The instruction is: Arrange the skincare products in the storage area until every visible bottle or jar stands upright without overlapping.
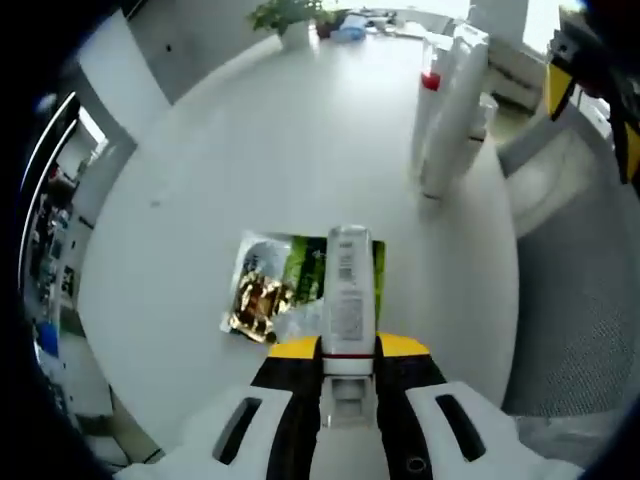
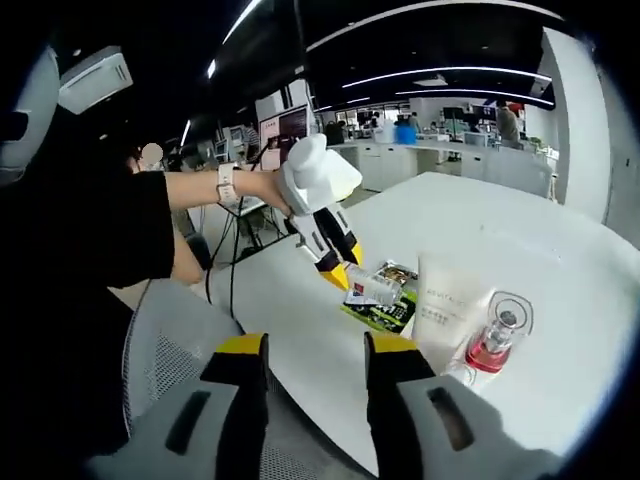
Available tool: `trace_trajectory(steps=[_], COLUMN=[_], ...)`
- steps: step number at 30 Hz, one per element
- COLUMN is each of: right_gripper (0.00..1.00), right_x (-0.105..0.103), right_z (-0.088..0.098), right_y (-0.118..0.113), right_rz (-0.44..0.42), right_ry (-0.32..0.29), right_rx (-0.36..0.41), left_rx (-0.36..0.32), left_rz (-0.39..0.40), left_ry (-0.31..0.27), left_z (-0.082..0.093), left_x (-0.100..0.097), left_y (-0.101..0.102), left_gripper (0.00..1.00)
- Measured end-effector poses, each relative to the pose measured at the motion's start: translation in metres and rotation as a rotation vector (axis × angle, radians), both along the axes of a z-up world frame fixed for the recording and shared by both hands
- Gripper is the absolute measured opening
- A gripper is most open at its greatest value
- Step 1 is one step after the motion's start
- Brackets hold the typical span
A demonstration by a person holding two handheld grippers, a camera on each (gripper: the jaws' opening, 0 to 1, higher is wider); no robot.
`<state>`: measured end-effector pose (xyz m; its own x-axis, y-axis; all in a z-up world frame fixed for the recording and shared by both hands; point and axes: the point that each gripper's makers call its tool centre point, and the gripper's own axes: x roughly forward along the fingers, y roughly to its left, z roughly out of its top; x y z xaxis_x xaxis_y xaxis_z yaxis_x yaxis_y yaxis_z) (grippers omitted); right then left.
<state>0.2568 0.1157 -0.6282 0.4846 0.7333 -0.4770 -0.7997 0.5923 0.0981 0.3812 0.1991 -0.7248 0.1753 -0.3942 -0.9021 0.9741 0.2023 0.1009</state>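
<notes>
Skincare items sit on a large round white table (image 1: 270,150) with a smooth matte top, its rim curving down the right side of the left gripper view beside a grey mesh chair (image 1: 585,300). In the right gripper view the room behind is a dim open office with ceiling light strips, desks and monitors, and a person's sleeved arm (image 2: 120,225) reaches in from the left. At the upper right of the left gripper view a tall white tube (image 1: 455,110) stands upright, touching a clear bottle with red liquid (image 1: 430,85); in the right gripper view the same pair is at lower right, the tube (image 2: 447,305) broad and flat-faced, the bottle (image 2: 495,345) glassy with a rounded cap. A glossy green-and-gold sachet (image 1: 270,285) lies flat at centre. The left gripper (image 1: 349,350), white with yellow-and-black tips, pinches a small translucent bottle (image 1: 350,290) with a printed label; its long axis runs straight away from the camera, up the frame, over the sachet. The right gripper (image 2: 305,360) has its yellow-tipped jaws spread apart with nothing between them, at the table's near edge.
</notes>
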Motion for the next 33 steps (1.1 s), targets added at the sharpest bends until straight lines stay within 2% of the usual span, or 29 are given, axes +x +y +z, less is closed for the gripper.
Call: trace_trajectory(steps=[10,16,18,20,26,30,33], right_gripper=[0.39,0.38,0.38,0.38,0.37,0.37,0.37], right_x=[-0.004,0.004,0.009,0.011,0.013,0.016,0.015], right_z=[-0.014,-0.024,-0.030,-0.037,-0.043,-0.050,-0.054], right_y=[0.024,0.031,0.033,0.035,0.044,0.047,0.051], right_rz=[0.088,0.109,0.124,0.149,0.201,0.237,0.273], right_ry=[-0.007,-0.028,-0.042,-0.052,-0.077,-0.114,-0.124], right_rx=[-0.056,-0.102,-0.146,-0.192,-0.221,-0.282,-0.295], left_rx=[0.006,0.006,0.009,0.009,0.017,0.038,0.045], left_rz=[-0.038,-0.073,-0.083,-0.100,-0.146,-0.197,-0.236], left_ry=[-0.004,0.011,0.018,0.017,-0.004,-0.010,-0.014], left_z=[0.010,0.004,0.003,0.003,0.010,0.012,0.015], left_x=[-0.033,-0.057,-0.064,-0.068,-0.078,-0.090,-0.098], left_y=[0.000,-0.006,-0.007,-0.009,-0.014,-0.015,-0.017], left_gripper=[0.15,0.15,0.15,0.15,0.15,0.15,0.16])
